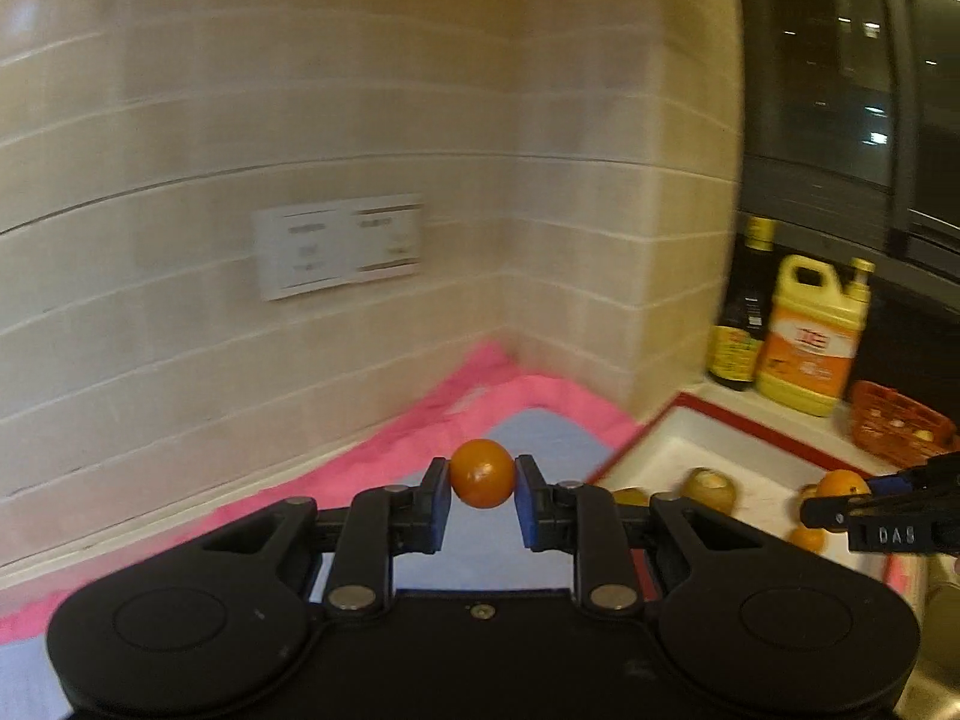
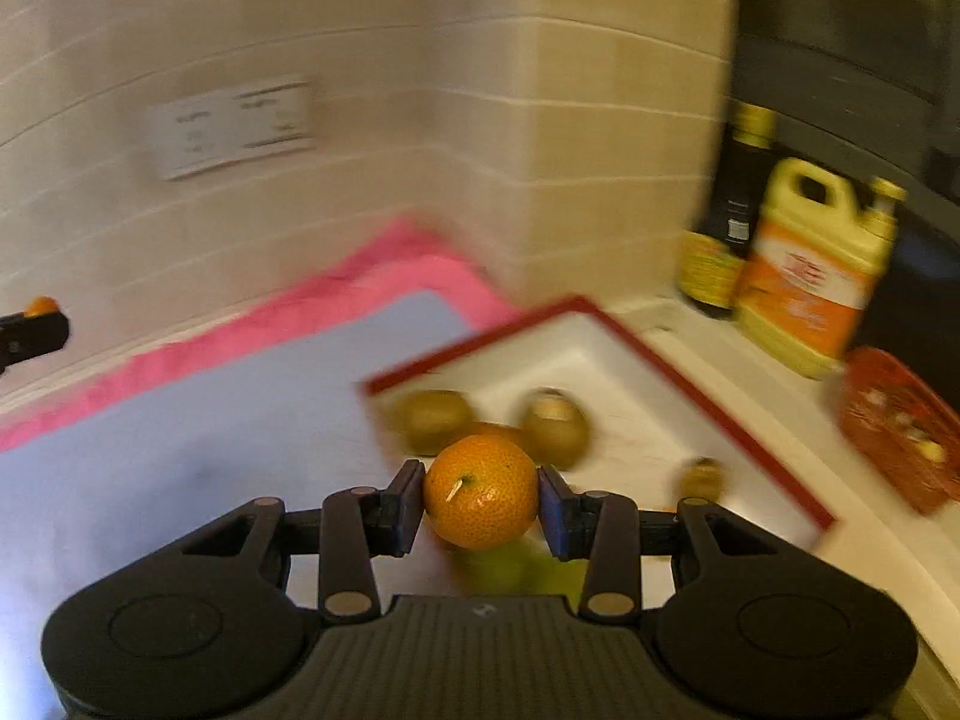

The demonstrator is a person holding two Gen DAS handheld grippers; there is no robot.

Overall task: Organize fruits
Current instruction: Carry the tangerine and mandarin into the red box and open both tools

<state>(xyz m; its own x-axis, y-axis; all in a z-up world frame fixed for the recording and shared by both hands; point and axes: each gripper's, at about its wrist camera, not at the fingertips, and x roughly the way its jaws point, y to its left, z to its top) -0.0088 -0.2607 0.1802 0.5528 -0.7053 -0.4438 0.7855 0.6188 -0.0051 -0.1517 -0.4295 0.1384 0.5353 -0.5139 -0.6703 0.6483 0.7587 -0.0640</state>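
1. Closest in, left wrist view: left gripper (image 1: 483,495) clenched on a small orange (image 1: 482,473), blue fingers (image 1: 440,501) pressing both sides, fruit lifted clear of the mat.
2. Same deal on the right wrist view: right gripper (image 2: 480,501) clamped on a bigger mandarin (image 2: 480,489), stem end facing the camera, held up over the near edge of the tray (image 2: 708,384).
3. Key relation: both fruits sit dead centre between their own fingers, roughly round so no long axis to fuss over. Tray lies ahead and right of the left gripper, directly ahead and below the right one, so right is clearly nearer to it. Blue mat (image 2: 210,420) lies ahead-left of the right gripper and straight under the left.
4. Next layer out: red-rimmed white tray with kiwis (image 2: 555,426) plus another orange fruit peeking from behind the held mandarin. Something greenish and blurry just under the mandarin, can't tell what.
5. Surface: blue mat with a pink towel (image 1: 480,390) edging it, on a pale table running into a tiled corner.
6. Further back: yellow jug (image 1: 810,336), dark bottle (image 1: 744,312), red basket (image 1: 900,429), wall sockets (image 1: 339,246), dark window on the right. Pretty motion-blurred overall.
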